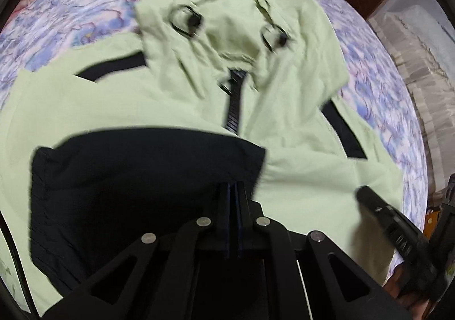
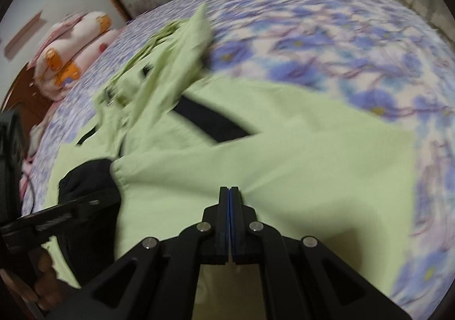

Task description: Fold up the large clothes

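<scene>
Garment: light-green hooded jacket (image 1: 298, 172) with black trim, spread across centre frame on the bed (image 1: 85, 7) with its floral cover.
Hood: crumpled at upper centre of the left wrist view, drawcord eyelets visible, not yet flattened.
Zipper: black, running down centre frame, closed as far as visible.
Black panel: dark fabric section (image 1: 142, 178) folded over the green body, lower left of the left wrist view.
Left tongs (image 1: 233, 186): closed, pinching the edge of the black panel.
Right tongs (image 2: 229, 192): closed, pinching green fabric at lower centre of the right wrist view; cloth puckers toward the tips.
Done: jacket laid out front-up; one portion apparently brought inward over the body.
Left: judged as an early stage; hood still bunched, body not yet halved, no compact stack formed.
Blur: both views smeared; fine seams unreadable.
Background: pink plush toy (image 2: 71, 35) at upper left, well apart from the jacket.
</scene>
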Tool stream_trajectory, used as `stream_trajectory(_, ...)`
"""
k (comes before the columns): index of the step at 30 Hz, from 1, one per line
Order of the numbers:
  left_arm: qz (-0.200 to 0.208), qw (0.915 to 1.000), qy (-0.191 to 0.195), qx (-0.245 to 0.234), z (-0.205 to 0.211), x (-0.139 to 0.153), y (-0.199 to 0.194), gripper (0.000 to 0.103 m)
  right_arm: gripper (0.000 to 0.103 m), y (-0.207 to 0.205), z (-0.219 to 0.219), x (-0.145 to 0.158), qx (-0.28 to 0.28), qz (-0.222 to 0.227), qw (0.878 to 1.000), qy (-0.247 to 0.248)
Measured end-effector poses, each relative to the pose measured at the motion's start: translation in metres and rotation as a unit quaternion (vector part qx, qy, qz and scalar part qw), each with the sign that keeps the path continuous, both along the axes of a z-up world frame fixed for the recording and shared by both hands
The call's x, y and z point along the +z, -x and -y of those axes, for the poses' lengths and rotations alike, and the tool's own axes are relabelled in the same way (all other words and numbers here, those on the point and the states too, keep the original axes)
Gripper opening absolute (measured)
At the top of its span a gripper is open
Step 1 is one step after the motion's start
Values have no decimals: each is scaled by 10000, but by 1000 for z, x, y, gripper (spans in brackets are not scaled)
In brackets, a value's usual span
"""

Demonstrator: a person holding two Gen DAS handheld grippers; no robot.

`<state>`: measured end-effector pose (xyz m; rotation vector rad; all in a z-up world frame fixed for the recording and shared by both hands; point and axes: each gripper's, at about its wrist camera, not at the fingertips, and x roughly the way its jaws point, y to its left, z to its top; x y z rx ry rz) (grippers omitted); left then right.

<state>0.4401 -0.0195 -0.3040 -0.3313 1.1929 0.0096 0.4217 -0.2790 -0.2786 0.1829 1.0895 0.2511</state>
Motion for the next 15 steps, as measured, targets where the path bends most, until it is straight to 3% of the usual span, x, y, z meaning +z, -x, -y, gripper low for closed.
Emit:
stream_trajectory(2,18,9991,-379,169,-16,4,-3,4,0,-4,23,3,-269,-21,9996,11)
stream_trajectory(6,-42,9972,-592,452,-59,0,-5,4,0,-8,68,3,-878,-35,9952,436)
stream_trajectory(10,-3,9964,-715,465,-89,-8,-2,3,0,-12,108,-4,-1565,-280,9873,83)
stream_trajectory(13,0,9966,-669,480,-99,-11,-4,3,0,-15,115,-9,-1669,-379,9852,-131)
stream_trajectory(15,-8,9960,-757,471,-98,-15,-5,3,0,-14,111,-13,-1610,-403,9861,22)
